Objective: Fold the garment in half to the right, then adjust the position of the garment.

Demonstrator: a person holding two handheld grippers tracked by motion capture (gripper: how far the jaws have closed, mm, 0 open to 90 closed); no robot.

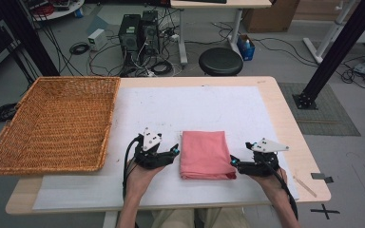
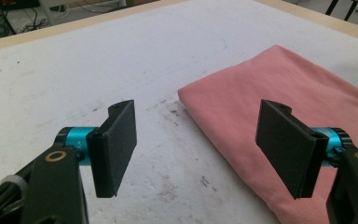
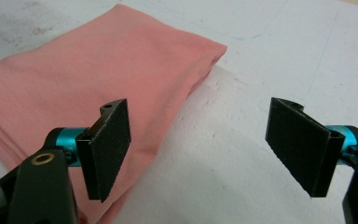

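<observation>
A folded pink cloth [image 1: 203, 154] lies flat on the white sheet near the table's front edge. My left gripper [image 1: 174, 151] stands open just left of the cloth, at its left edge. In the left gripper view the cloth [image 2: 279, 88] runs under the right jaw, the left jaw over bare sheet, and the gripper [image 2: 205, 149] holds nothing. My right gripper [image 1: 233, 162] is open at the cloth's near right corner. In the right gripper view the cloth [image 3: 98, 65] lies under the left jaw and the gripper [image 3: 205, 149] is empty.
A large empty wicker basket [image 1: 52, 123] sits at the table's left, overhanging the edge. The white sheet [image 1: 190, 107] covers most of the tabletop. A thin stick [image 1: 305, 186] lies near the front right corner. A black stool [image 1: 220, 61] and computer towers stand beyond the table.
</observation>
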